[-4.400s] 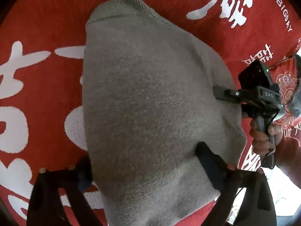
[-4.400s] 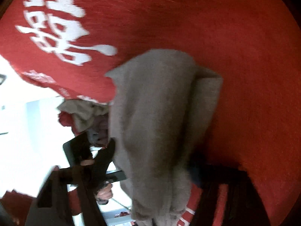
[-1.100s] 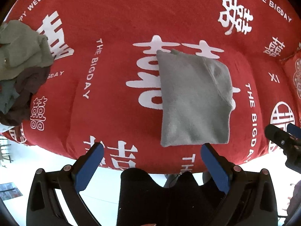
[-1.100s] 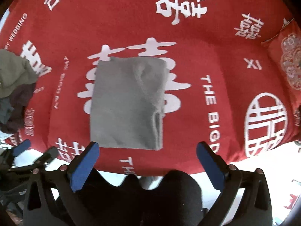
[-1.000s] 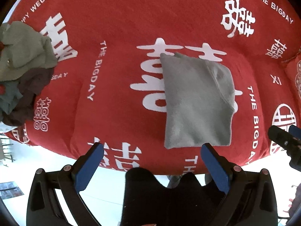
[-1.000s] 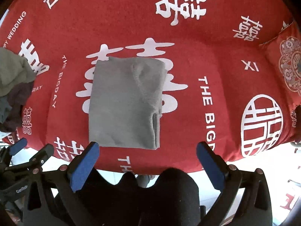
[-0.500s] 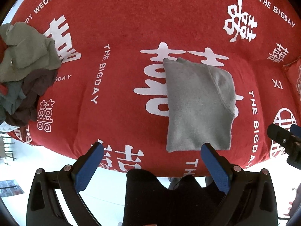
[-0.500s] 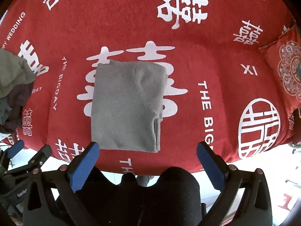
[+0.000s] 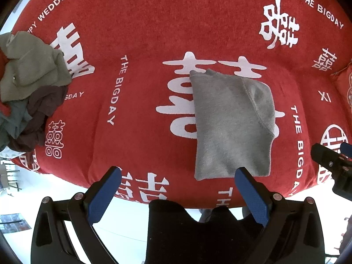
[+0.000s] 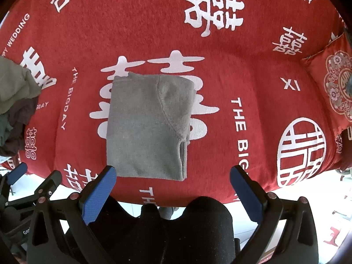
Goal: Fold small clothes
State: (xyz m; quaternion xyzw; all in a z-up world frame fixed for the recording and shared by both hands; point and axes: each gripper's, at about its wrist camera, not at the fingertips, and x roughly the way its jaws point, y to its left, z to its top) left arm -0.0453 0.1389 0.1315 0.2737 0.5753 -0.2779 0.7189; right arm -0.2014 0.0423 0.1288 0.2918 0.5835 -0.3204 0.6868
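Note:
A grey garment point(image 9: 231, 123) lies folded into a neat rectangle on the red cloth-covered surface point(image 9: 143, 33); it also shows in the right wrist view point(image 10: 147, 127). My left gripper point(image 9: 176, 176) is open and empty, held back above the surface's near edge, with the garment just beyond its right finger. My right gripper point(image 10: 172, 173) is open and empty too, the garment just beyond its left finger. Each gripper shows at the edge of the other's view: the right one point(image 9: 330, 165), the left one point(image 10: 28, 182).
A pile of unfolded clothes point(image 9: 28, 88), olive, brown and teal, sits at the surface's left end, also in the right wrist view point(image 10: 13, 101). A red patterned cushion point(image 10: 336, 88) lies at the right. White floor shows below the near edge.
Earlier both grippers held the grey garment up close; now it lies folded and released. Over the last second both grippers drifted slightly, staying open and pulled back.

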